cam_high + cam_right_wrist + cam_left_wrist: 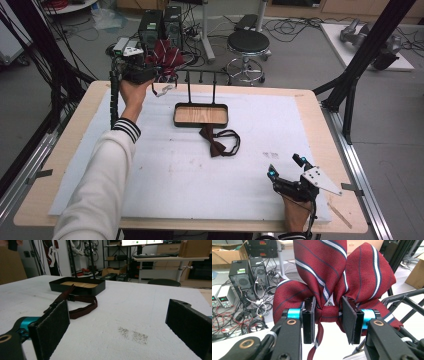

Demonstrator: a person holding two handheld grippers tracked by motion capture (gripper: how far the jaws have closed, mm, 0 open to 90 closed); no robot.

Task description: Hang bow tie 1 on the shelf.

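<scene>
Here, left claw (pixel 328 315) grips striped bow tie (pixel 332 277) by its knot, above table's (pixel 300 100) far-left edge, nr rack (pixel 202 75). Right claw (pixel 285 167) wide, w/ bare foam around; brown bow tie (pixel 217 145) beside tray (pixel 201 115).

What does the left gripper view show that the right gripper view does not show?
The left gripper view alone shows the striped red bow tie, with the left tongs shut on its centre knot, and the computer boxes and cables on the floor behind.

The right gripper view alone shows the right tongs standing open above the white pad, the dark brown bow tie lying on the pad, and the black tray with its wooden floor behind it.

Both share a black metal rack: its bars at the right edge, its thin posts rising from the tray.
</scene>
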